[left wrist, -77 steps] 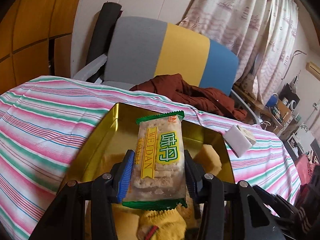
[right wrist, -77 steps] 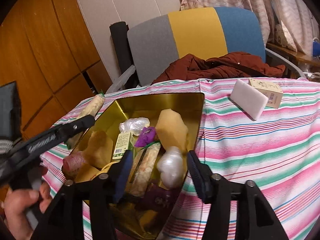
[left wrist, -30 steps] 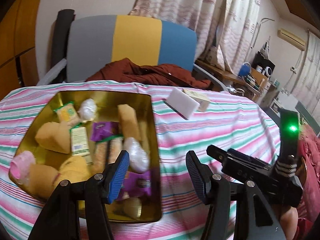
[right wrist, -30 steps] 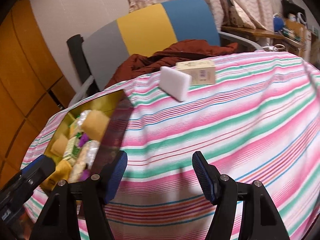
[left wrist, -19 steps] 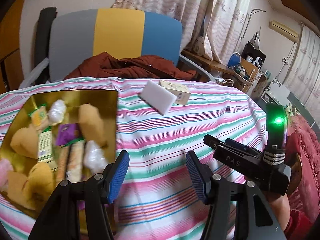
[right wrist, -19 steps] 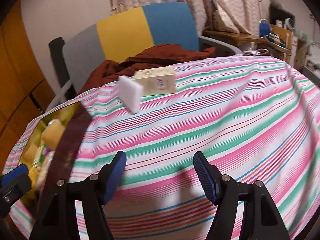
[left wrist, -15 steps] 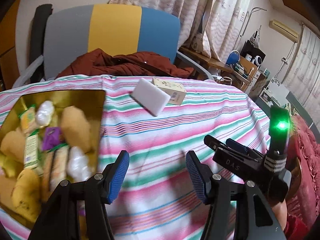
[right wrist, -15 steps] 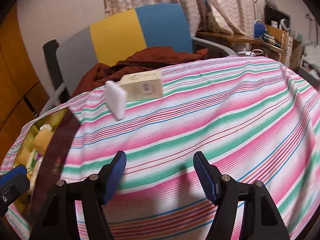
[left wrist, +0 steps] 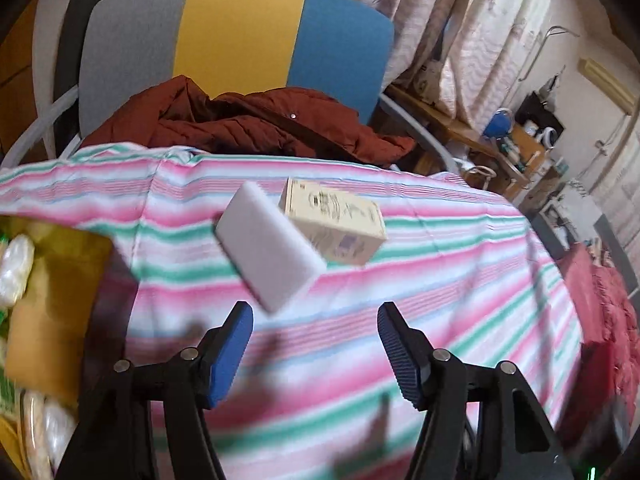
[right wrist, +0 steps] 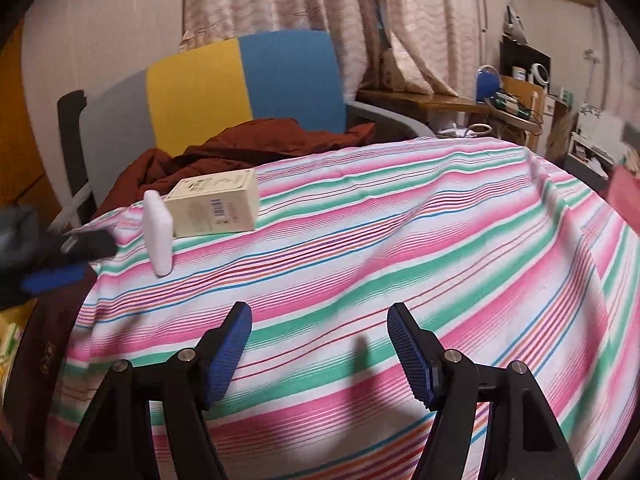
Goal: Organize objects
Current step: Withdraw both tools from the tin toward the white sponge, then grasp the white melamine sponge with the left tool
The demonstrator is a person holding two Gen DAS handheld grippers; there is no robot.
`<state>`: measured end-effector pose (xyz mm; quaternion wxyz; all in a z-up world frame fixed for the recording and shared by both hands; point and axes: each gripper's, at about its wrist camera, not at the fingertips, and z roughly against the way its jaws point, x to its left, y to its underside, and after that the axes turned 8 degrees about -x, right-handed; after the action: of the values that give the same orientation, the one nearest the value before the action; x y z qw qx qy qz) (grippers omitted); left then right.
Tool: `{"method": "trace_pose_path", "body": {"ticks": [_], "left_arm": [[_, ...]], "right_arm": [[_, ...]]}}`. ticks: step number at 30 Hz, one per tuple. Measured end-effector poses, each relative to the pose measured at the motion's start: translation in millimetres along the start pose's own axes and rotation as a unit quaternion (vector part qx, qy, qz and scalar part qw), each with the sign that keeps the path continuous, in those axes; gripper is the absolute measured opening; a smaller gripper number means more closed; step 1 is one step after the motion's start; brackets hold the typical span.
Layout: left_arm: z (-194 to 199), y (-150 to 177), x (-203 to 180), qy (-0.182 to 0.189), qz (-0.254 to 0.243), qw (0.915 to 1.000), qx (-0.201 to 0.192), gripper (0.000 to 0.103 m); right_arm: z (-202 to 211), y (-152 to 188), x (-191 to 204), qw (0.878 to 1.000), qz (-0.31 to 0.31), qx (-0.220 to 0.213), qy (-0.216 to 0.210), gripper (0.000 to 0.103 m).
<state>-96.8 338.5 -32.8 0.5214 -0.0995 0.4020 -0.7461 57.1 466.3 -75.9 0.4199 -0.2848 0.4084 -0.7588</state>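
A white sponge block leans against a beige carton on the striped tablecloth. My left gripper is open and empty, just short of the sponge. The gold tin full of wrapped snacks sits at the left edge. In the right wrist view the sponge and carton are far left, and my right gripper is open and empty over bare cloth. The left gripper's blue fingertip shows at that view's left edge.
A grey, yellow and blue chair with a dark red jacket stands behind the table. A cluttered desk and curtains are at the back right. A red bedcover lies to the right.
The left gripper let go of the cracker packet into the tin, then swung right and closer to the sponge and carton. The right gripper also swung right, away from the tin.
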Motion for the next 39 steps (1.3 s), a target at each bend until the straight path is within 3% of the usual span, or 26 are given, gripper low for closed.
{"method": "trace_pose_path", "body": {"ticks": [7, 10, 14, 16, 20, 26, 35, 39], "left_arm": [[-46.7, -17.3, 19.2, -0.053, 0.019, 0.9984, 0.004, 0.063], [-33.6, -5.5, 32.6, -0.024, 0.037, 0.9989, -0.017, 0.057], [-9.5, 15.8, 22.8, -0.015, -0.031, 0.9984, -0.045, 0.047], [0.2, 31.3, 26.9, -0.010, -0.031, 0.9983, -0.047, 0.047], [2.2, 62.1, 36.6, -0.011, -0.013, 0.9998, -0.006, 0.046], [25.8, 80.4, 29.3, 0.005, -0.027, 0.9995, -0.018, 0.052], [33.3, 83.5, 22.3, 0.011, -0.059, 0.9974, -0.039, 0.052], [30.1, 95.1, 23.6, 0.006, -0.072, 0.9968, -0.034, 0.031]], "right_arm": [[2.1, 2.9, 3.6, 1.000, 0.005, -0.018, 0.001, 0.071], [3.4, 3.6, 5.7, 1.000, 0.009, -0.023, 0.001, 0.071], [-0.5, 5.0, 2.7, 1.000, 0.002, -0.018, -0.002, 0.073], [-3.0, 5.5, -0.1, 1.000, -0.005, -0.014, -0.003, 0.073], [-2.4, 6.1, -5.2, 1.000, -0.018, -0.015, -0.003, 0.073], [-2.4, 6.2, -5.0, 1.000, -0.017, -0.015, -0.001, 0.074], [-2.3, 7.0, -4.8, 1.000, -0.017, -0.014, 0.002, 0.077], [-2.7, 7.0, -6.0, 1.000, -0.020, -0.010, 0.001, 0.079]]}}
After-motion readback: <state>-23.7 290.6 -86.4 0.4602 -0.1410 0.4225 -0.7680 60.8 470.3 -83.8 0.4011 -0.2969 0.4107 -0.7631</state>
